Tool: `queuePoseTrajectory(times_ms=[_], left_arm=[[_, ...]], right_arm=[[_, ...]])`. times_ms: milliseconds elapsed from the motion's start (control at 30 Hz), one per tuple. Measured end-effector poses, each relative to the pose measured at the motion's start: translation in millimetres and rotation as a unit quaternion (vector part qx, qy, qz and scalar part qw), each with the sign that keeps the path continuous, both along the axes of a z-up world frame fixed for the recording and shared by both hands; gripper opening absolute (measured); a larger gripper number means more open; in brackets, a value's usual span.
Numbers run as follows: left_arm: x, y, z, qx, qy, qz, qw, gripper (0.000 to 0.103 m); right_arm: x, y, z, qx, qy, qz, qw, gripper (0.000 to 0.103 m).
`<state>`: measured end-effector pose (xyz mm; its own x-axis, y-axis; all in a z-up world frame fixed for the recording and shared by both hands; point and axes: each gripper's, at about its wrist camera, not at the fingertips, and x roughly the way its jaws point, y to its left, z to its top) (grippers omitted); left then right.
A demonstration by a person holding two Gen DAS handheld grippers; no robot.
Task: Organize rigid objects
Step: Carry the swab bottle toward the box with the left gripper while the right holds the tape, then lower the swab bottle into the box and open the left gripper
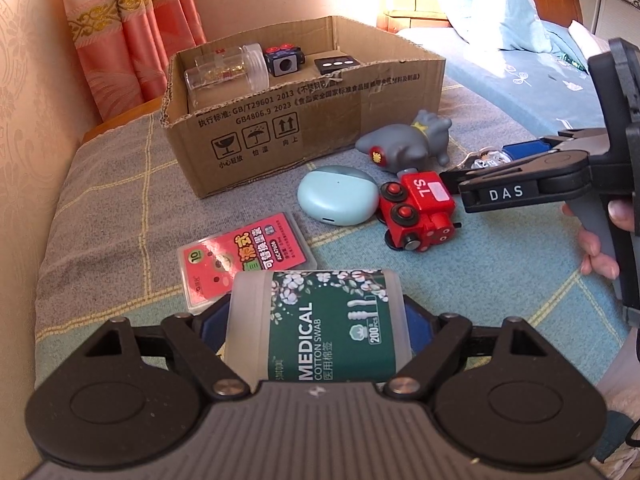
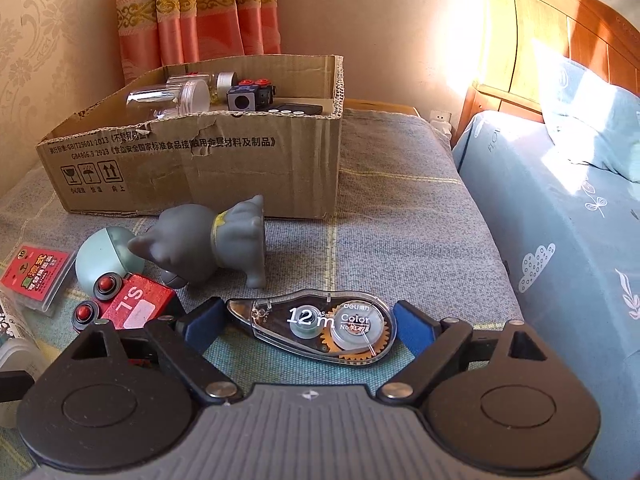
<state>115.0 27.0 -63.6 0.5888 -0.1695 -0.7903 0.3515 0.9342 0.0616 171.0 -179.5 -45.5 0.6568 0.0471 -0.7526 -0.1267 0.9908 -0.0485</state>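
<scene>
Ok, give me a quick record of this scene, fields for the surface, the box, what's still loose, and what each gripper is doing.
surface: plaid blanket
box: cardboard box, open top, holding clear jars, a dark cube and a flat black piece
loose: grey toy figure, red toy train, blue case, pink card pack
left gripper: shut on cotton swab tub
right gripper: open, straddling correction tape, pads clear of it
</scene>
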Motion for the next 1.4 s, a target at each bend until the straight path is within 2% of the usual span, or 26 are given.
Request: queuePoseTrajectory(times_ms=[567, 1067, 1400], left_arm=[[-3, -2, 5, 0.005, -0.015, 0.004, 0.9999, 0.085], [-5, 0, 7, 0.006, -0.007, 0.005, 0.9999, 0.082], [-5, 7, 23, -0.008, -0.008, -0.004, 0.9999, 0.082]], right_arm=[[-2, 4, 1, -0.004, 0.003, -0.016, 1.0, 0.092], [-5, -2, 17, -0.006, 0.002, 0.006, 1.0, 0.092], [-9, -3, 30, -0.011, 0.002, 0.037, 0.999, 0.092]])
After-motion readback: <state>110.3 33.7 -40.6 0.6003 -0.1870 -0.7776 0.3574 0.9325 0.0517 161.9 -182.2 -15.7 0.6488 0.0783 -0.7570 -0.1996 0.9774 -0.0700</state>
